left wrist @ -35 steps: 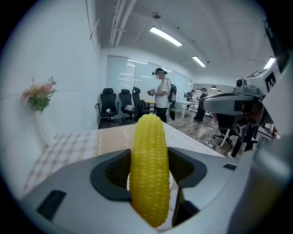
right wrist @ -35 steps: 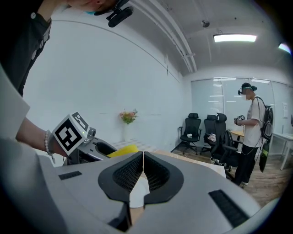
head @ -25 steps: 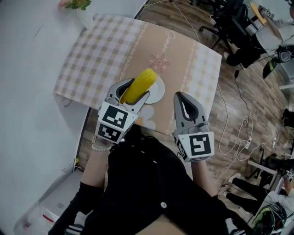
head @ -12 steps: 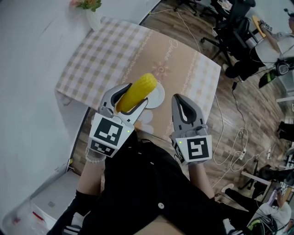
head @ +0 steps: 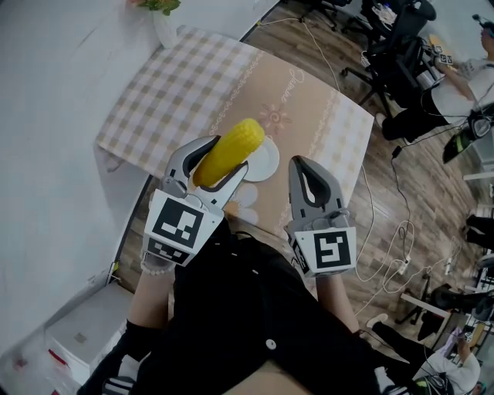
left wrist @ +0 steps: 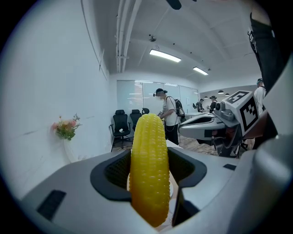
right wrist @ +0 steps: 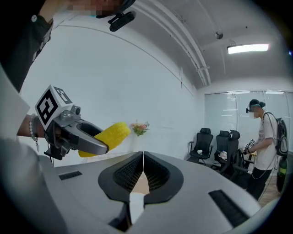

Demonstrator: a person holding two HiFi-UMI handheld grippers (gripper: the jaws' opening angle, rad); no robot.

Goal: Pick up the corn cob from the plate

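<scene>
A yellow corn cob is held in the air by my left gripper, which is shut on its lower half. The cob fills the middle of the left gripper view, standing up between the jaws. Below it on the table lies the small white plate, with nothing on it that I can see. My right gripper hovers to the right of the plate, its jaws pressed together and holding nothing. The right gripper view shows the left gripper with the cob off to its left.
The table carries a checked cloth, with a vase of flowers at its far corner by the white wall. Office chairs and cables lie on the wooden floor to the right. People stand in the room beyond.
My left gripper has risen a little with the cob and drawn back toward my body. The right gripper has hardly moved.
</scene>
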